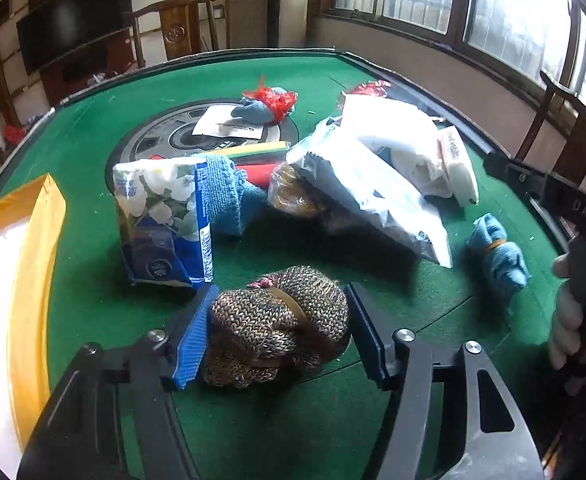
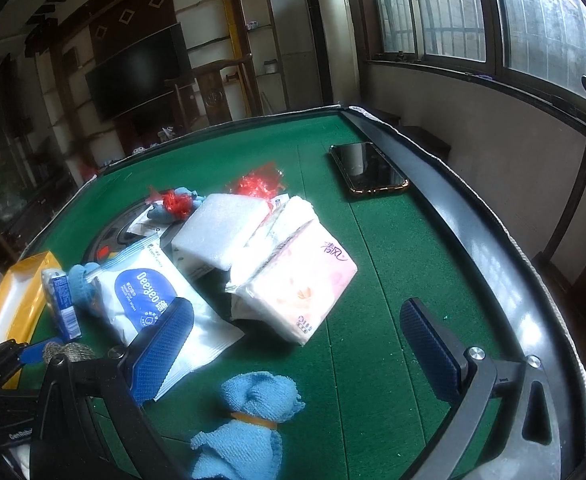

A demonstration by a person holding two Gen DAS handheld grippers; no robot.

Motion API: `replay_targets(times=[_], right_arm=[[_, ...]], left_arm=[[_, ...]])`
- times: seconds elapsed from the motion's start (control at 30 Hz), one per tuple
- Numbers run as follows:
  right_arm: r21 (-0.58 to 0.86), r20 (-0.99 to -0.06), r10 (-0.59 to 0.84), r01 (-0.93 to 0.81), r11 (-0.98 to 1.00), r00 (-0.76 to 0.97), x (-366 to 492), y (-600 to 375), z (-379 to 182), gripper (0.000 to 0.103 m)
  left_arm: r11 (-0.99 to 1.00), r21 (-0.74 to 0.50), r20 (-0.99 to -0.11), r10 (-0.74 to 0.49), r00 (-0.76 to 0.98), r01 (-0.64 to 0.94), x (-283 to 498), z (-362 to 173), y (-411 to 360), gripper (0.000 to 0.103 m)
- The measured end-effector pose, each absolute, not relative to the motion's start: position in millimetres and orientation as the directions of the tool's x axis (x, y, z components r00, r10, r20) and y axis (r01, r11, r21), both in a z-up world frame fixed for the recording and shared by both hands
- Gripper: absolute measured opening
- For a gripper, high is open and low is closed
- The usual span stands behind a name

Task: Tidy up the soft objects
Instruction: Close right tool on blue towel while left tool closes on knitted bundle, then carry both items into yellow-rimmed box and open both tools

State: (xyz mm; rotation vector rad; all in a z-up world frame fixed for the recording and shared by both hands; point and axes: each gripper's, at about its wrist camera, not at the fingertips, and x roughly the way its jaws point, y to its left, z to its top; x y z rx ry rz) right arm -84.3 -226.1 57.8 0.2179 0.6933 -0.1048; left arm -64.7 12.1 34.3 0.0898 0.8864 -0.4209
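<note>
- Brown knitted bundle, tied with a rubber band, lies on the green table between the blue pads of the left gripper; the left pad touches it, the right pad stands just beside it, and whether it is truly pinched I cannot tell
- Just beyond the bundle a blue and white tissue pack stands upright, with a blue cloth leaning behind it
- To the right of those, a white wipes bag lies tilted over a clear packet of something brown, with white packs piled behind
- A small blue towel roll with a band around it lies apart near the right edge of the table
- A yellow box sits at the left edge
- Right gripper hangs over the table with its fingers spread wide, holding nothing; the blue towel roll lies below it, nearer the left finger
- Ahead of it lie the wipes bag, a pink tissue pack and a white foam block, touching one another
- A dark phone lies well apart near the far right rim
</note>
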Motion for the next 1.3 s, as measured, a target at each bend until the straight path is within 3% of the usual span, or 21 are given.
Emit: replay_targets(times=[0.07, 0.2, 0.3, 0.37, 0.43, 0.53, 0.73, 0.93, 1.03, 1.3], right_arm=[[0.189, -0.660, 0.012, 0.151, 0.970, 0.751, -83.2, -227.1, 54.9, 0.101], [0.255, -0.713, 0.102, 0.121, 0.959, 0.694, -92.8, -225.9, 52.4, 0.101], [0.179, -0.757, 0.059, 0.119, 0.977, 0.651, -97.5, -213.1, 48.2, 0.098], [0.098, -0.783, 0.000, 0.123, 0.988, 0.622, -96.5, -203.1, 43.1, 0.079], [0.073, -0.813, -0.012, 0.122, 0.990, 0.582, -91.8, -197.4, 33.9, 0.046], [0.102, -0.829, 0.019, 0.117, 0.988, 0.559, -88.0, -195.8, 25.0, 0.026], [0.147, -0.783, 0.081, 0.056, 0.988, 0.617, -111.1, -173.2, 66.2, 0.024], [0.261, -0.707, 0.327, -0.198, 0.945, 0.627, -104.0, -93.5, 115.0, 0.024], [0.319, -0.708, 0.434, -0.296, 0.901, 0.557, -77.0, -39.0, 116.1, 0.024], [0.368, -0.726, 0.515, -0.375, 0.851, 0.456, 6.1, 85.3, 91.5, 0.024]], left_arm=[[0.911, -0.175, -0.755, -0.367, 0.543, 0.373, -68.0, 39.6, 28.9, 0.062], [0.909, -0.218, -0.715, -0.397, 0.575, 0.355, -86.3, 59.1, 57.1, 0.063], [0.904, -0.235, -0.682, -0.415, 0.602, 0.357, -99.9, 76.0, 75.6, 0.063], [0.903, -0.243, -0.663, -0.422, 0.619, 0.355, -107.3, 84.4, 85.9, 0.063], [0.903, -0.255, -0.652, -0.425, 0.628, 0.346, -110.7, 89.4, 97.2, 0.063], [0.904, -0.287, -0.648, -0.426, 0.632, 0.316, -108.0, 93.7, 119.0, 0.063], [0.920, -0.304, -0.627, -0.390, 0.674, 0.249, -112.5, 109.6, 178.1, 0.063], [0.939, -0.314, -0.614, -0.315, 0.724, 0.141, -83.0, 119.1, 236.0, 0.063], [0.917, -0.387, -0.626, -0.335, 0.704, 0.092, -52.8, 110.6, 259.5, 0.063], [0.850, -0.526, -0.667, -0.389, 0.636, -0.032, 20.5, 65.7, 287.9, 0.063]])
